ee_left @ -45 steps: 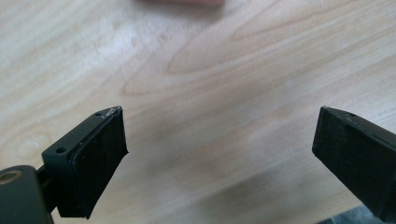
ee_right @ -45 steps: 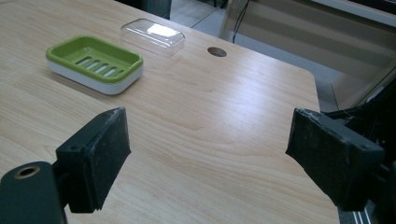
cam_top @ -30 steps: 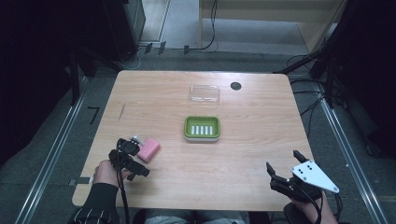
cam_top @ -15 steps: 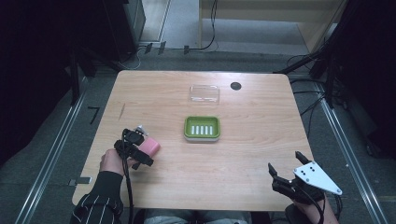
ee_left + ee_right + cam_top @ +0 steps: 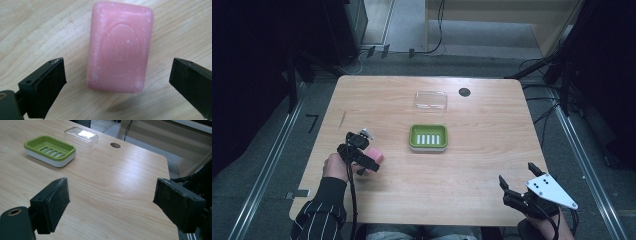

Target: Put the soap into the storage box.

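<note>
At the counter's (image 5: 482,150) left front, we find the left claw (image 5: 117,82) spread wide astride a pink soap bar (image 5: 120,47): waxy, embossed, rounded, lying flat, long axis running away between the jaws. Centre: ribbed green soap dish (image 5: 428,137), clear lid (image 5: 431,100) beyond. Right claw (image 5: 517,180) hovers apart, empty, well off.

You had a pink soap (image 5: 119,47) lying flat on the table (image 5: 472,170), embossed face up, with whitish scuffs along its edges; it lay near the table's left front part. A green dish (image 5: 428,137) with a white base and five drain slots stood upright near the table's middle, empty, well apart from the soap. A clear lid (image 5: 431,100) lay beyond the dish, near the far edge, apart from it.
</note>
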A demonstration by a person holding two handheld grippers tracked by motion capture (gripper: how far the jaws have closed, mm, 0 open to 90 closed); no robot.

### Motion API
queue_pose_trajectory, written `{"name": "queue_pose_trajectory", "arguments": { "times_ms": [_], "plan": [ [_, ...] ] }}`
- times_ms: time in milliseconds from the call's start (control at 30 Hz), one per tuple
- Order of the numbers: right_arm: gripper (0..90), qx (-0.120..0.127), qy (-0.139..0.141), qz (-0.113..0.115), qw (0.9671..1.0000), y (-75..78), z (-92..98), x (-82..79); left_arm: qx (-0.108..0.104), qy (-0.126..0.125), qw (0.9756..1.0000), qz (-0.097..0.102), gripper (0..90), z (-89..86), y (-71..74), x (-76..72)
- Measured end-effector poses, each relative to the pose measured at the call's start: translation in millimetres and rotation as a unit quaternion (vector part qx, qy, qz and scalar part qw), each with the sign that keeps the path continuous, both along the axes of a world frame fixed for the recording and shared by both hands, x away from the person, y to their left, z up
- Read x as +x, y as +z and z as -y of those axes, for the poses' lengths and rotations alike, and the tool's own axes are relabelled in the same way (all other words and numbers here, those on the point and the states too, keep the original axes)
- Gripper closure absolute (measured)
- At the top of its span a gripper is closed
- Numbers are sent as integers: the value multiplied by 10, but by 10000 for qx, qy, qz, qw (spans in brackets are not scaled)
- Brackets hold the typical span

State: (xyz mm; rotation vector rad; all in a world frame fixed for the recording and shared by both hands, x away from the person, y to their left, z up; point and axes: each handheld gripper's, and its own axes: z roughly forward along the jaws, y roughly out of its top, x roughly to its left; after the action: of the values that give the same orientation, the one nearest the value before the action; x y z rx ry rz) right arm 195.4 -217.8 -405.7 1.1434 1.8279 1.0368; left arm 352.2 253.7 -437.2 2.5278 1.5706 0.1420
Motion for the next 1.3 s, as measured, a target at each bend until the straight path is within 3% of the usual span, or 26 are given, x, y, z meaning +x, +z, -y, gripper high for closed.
{"name": "queue_pose_trajectory", "arguments": {
  "times_ms": [367, 567, 600, 867, 1067, 1300],
  "plan": [
    [136, 5, 8, -15, 10000, -2, -10, 10, 140, -162, 9996, -158, 11, 67, -46, 108],
    [136, 15, 12, -22, 10000, -2, -15, 10, 218, -327, 9991, -181, 98, 123, -56, 143],
    [136, 14, 13, -21, 10000, -2, -15, 10, 214, -313, 9991, -177, 149, 120, -58, 142],
    [136, 11, 15, -19, 10000, 0, -14, 8, 233, -307, 9992, -89, 255, 108, -61, 136],
    [136, 25, 5, -2, 10000, 1, -9, 7, 225, -357, 9990, -139, 352, 122, -90, 142],
    [136, 36, -1, -1, 10000, 1, -6, 6, 287, -450, 9985, -131, 380, 124, -93, 137]
  ]
}}
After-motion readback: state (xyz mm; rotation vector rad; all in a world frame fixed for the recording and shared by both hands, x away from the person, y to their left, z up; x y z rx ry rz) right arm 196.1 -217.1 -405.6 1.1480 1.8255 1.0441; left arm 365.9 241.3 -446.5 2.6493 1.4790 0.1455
